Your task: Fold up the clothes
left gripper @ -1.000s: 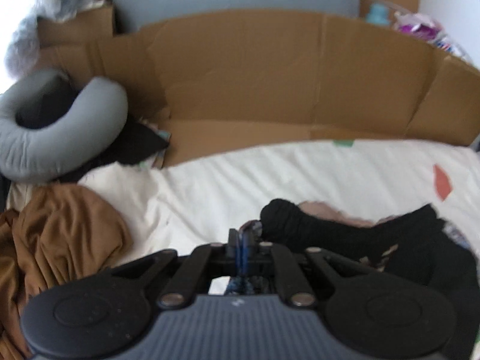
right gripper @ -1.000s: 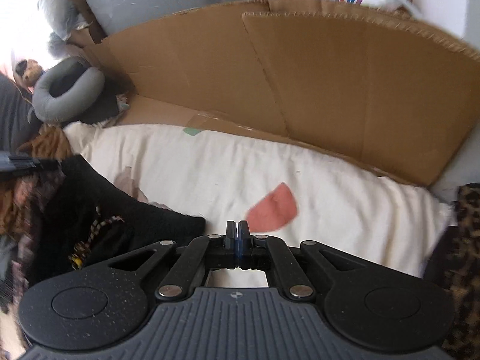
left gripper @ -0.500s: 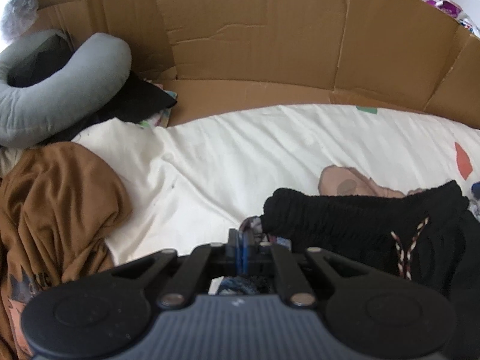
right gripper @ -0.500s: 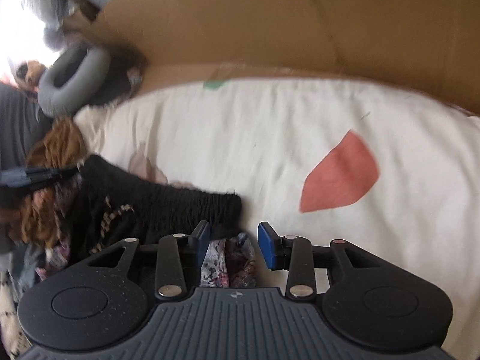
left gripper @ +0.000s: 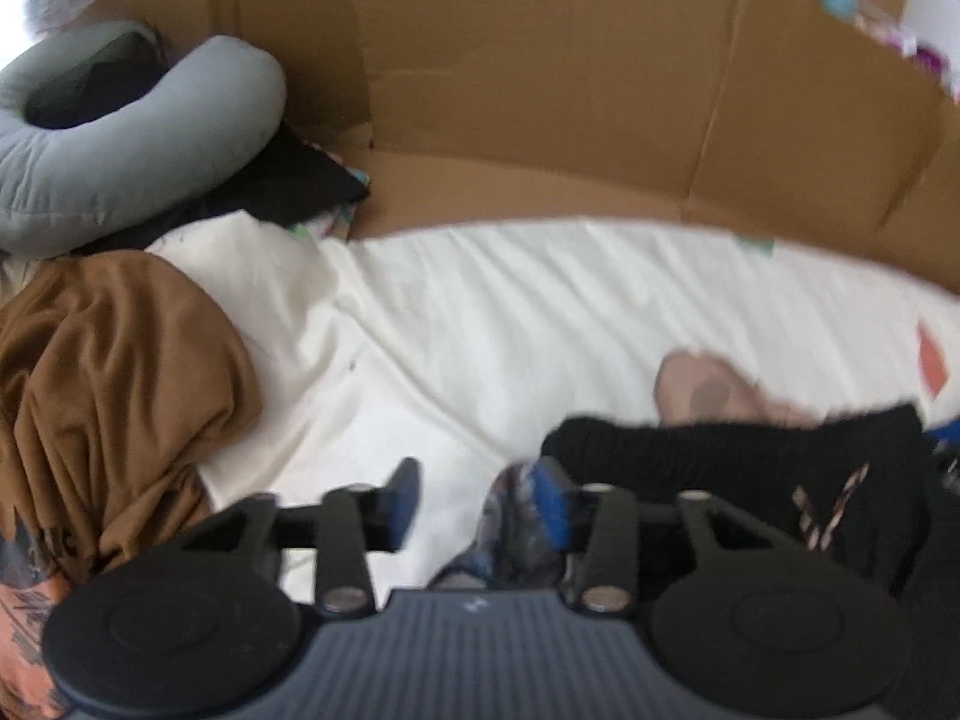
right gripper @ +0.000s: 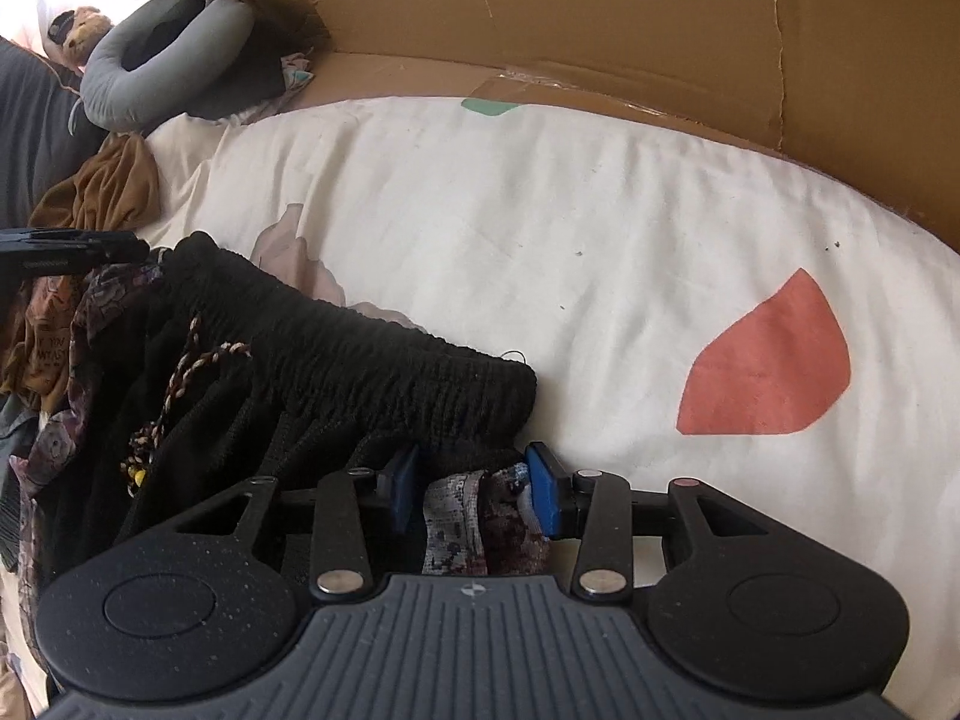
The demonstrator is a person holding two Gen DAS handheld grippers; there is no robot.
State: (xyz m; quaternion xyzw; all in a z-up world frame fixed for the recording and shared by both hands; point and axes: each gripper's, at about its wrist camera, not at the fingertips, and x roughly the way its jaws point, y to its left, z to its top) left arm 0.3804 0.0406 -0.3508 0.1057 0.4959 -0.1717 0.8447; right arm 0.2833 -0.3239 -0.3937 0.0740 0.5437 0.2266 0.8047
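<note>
We see a white sheet (right gripper: 540, 228) spread across the surface, printed with a coral-red shape (right gripper: 768, 360) and a small green patch (right gripper: 489, 106) at its far edge. Behind it stands a wall of brown cardboard (left gripper: 540, 72), creased into panels. At the far left lies 1 grey U-shaped pillow (left gripper: 138, 126) resting on dark fabric, with a small stuffed toy (right gripper: 81, 30) just beyond it.

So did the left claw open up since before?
Yes. The left claw was pinched shut on the patterned cloth; now its blue pads stand apart, with white sheet showing between them.
</note>
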